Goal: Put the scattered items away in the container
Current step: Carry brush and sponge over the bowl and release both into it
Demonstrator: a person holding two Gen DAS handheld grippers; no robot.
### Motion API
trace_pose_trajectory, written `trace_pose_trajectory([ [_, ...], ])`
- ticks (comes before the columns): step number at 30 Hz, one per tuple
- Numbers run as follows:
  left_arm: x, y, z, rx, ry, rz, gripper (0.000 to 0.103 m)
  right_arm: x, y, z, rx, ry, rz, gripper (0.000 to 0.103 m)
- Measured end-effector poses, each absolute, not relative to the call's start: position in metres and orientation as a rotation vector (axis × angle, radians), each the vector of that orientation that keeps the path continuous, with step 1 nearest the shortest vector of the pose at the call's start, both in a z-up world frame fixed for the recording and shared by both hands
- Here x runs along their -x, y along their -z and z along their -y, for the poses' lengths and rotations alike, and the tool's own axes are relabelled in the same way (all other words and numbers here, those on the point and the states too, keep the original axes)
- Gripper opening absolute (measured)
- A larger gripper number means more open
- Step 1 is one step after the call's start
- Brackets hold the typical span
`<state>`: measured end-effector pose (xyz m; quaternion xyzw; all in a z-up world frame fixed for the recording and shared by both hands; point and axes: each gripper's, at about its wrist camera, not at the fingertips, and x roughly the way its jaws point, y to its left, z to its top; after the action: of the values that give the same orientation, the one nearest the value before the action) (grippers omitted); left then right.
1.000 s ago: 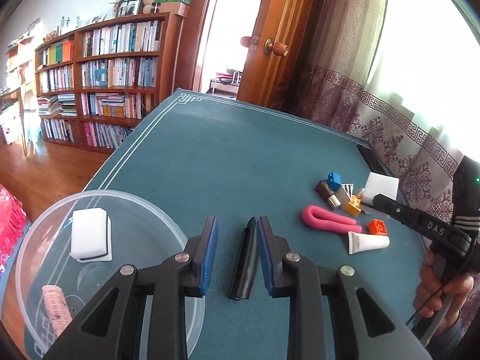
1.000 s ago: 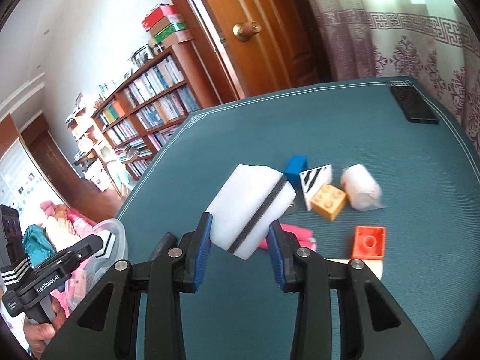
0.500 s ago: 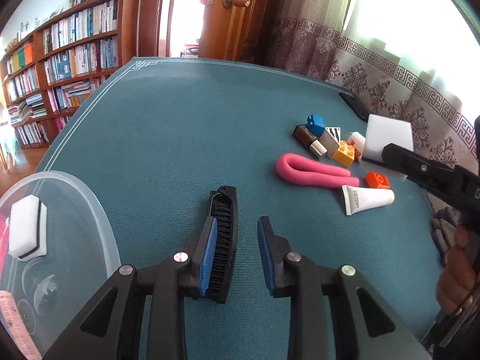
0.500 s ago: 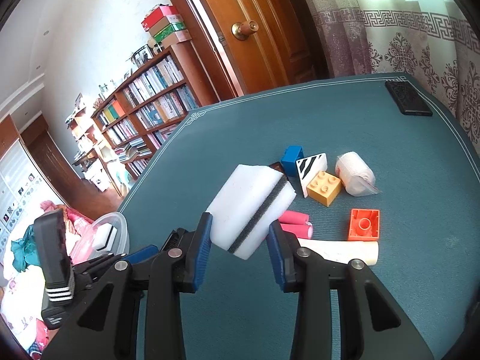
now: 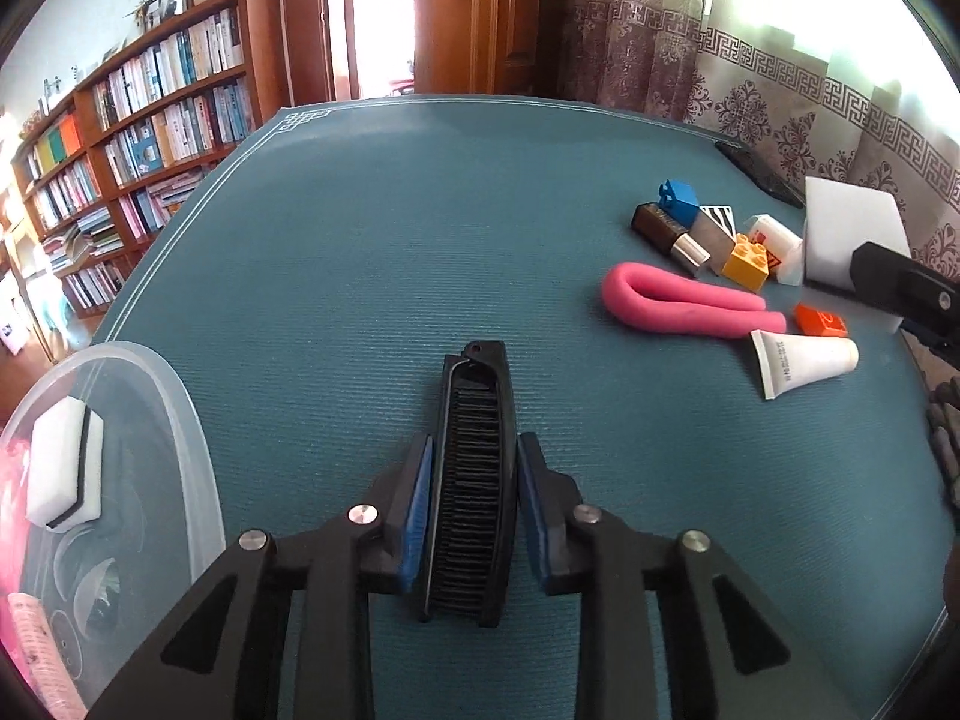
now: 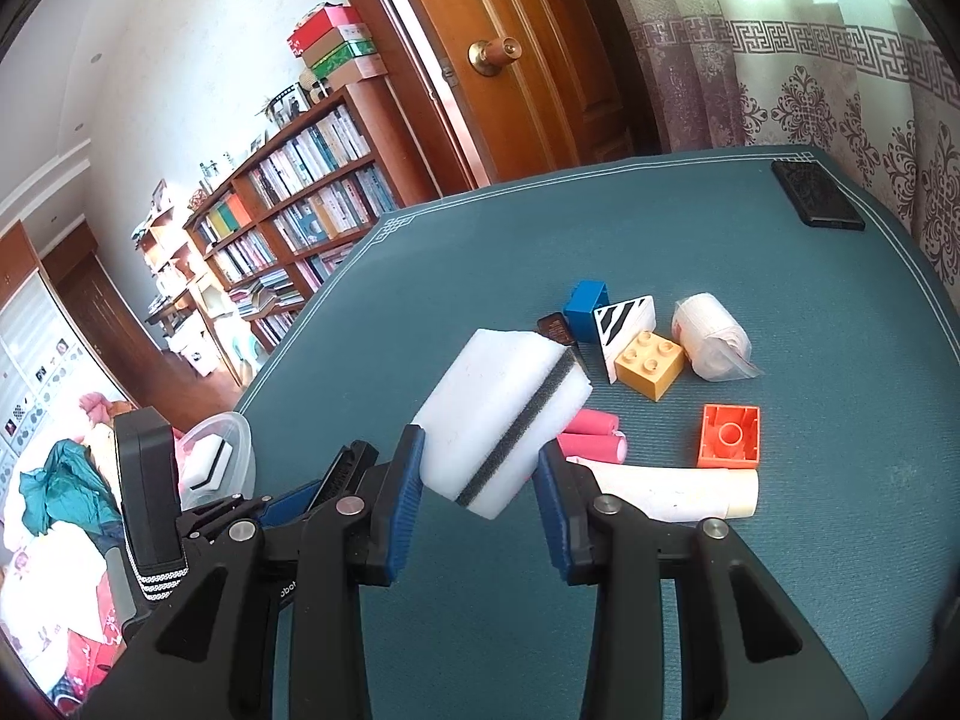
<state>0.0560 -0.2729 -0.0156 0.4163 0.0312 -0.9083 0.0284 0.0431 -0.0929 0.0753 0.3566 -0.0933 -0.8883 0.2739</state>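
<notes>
A black comb (image 5: 474, 480) lies flat on the teal table (image 5: 390, 228), and my left gripper (image 5: 474, 444) is shut on it, one blue pad against each long side. My right gripper (image 6: 480, 462) is shut on a white sponge with a dark stripe (image 6: 504, 408), held above the table. That sponge (image 5: 852, 234) also shows at the right edge of the left wrist view. The clear plastic container (image 5: 186, 420) sits at the table's near left. It holds another white sponge (image 5: 63, 468) and a pink roller (image 5: 36, 660).
Loose items lie at the right: a bent pink foam curler (image 5: 678, 300), white tube (image 5: 798, 360), orange brick (image 6: 729, 435), yellow brick (image 6: 651, 363), blue brick (image 6: 585, 303), striped block (image 6: 624, 324), wrapped white roll (image 6: 711, 336). A black phone (image 6: 816, 195) lies at the far corner.
The left gripper swung from the container towards the table's middle. The comb went from standing by one finger to lying flat between both, and the jaws narrowed onto it. The right gripper kept the sponge.
</notes>
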Motion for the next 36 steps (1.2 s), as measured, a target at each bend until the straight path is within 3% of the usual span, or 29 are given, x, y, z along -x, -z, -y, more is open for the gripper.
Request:
trace_pose_trajectory([
  [15,-0.111,-0.047,0.322,-1.009,2.798,-0.191,0.03,-0.058,-0.08,0.167,-0.941,2.198,0.152,0.039],
  [28,-0.157,-0.034,0.394,-1.001,2.568,-0.261,0.03,-0.094,-0.07,0.269,-0.961,1.937,-0.007,0.04],
  [31,-0.163,-0.033,0.402,-0.994,2.546,-0.276,0.037,-0.098,-0.067,0.284,-0.968,1.883,-0.023,0.041],
  [36,-0.174,-0.04,0.41,-0.928,2.531,-0.266,0.065,-0.101,-0.061,0.299,-0.989,1.857,-0.049,0.047],
])
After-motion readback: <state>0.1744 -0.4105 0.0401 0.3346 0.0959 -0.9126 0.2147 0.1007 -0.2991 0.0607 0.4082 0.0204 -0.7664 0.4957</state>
